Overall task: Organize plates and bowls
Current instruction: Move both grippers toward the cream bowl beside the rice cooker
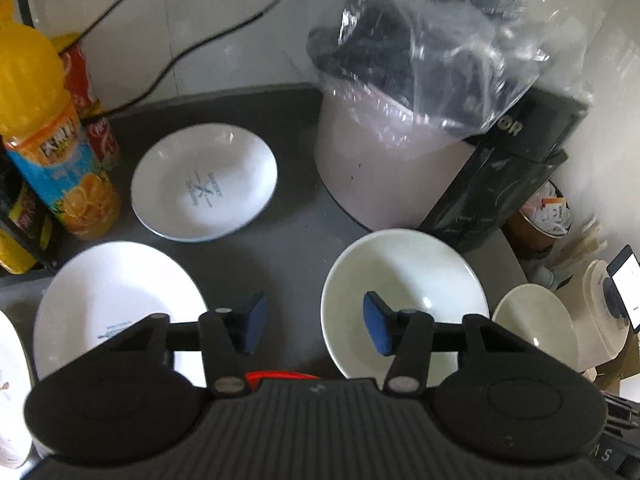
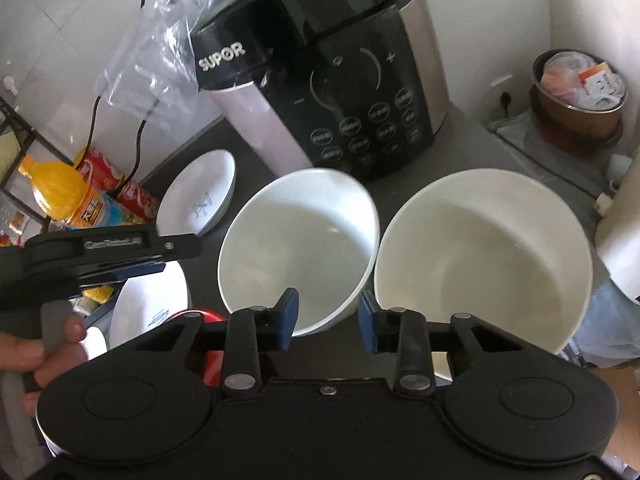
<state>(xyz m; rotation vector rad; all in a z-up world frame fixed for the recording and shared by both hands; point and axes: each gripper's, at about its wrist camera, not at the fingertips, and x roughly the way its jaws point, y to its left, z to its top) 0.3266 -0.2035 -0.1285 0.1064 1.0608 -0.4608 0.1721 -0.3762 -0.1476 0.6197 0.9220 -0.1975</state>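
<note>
Two deep white bowls stand side by side on the dark counter [image 1: 280, 240]. The left bowl [image 2: 300, 248] [image 1: 404, 292] has its near right rim between the blue pads of my right gripper [image 2: 328, 312], one pad inside and one outside, with a gap showing. The right bowl [image 2: 484, 256] [image 1: 532, 320] sits just beyond. My left gripper [image 1: 316, 322] [image 2: 160, 268] is open; the left bowl's left rim shows between its pads, not pressed. Two shallow white plates with blue print lie to the left, one far [image 1: 204, 182] [image 2: 200, 196] and one near [image 1: 116, 292] [image 2: 148, 308].
A black SUPOR cooker [image 2: 340, 80] under a clear plastic bag [image 1: 440, 40] stands behind the bowls. An orange juice bottle [image 1: 48, 140] and red cans [image 2: 120, 184] crowd the left edge. A brown pot of packets [image 2: 576, 92] sits at the back right. A hand [image 2: 52, 344] holds the left gripper.
</note>
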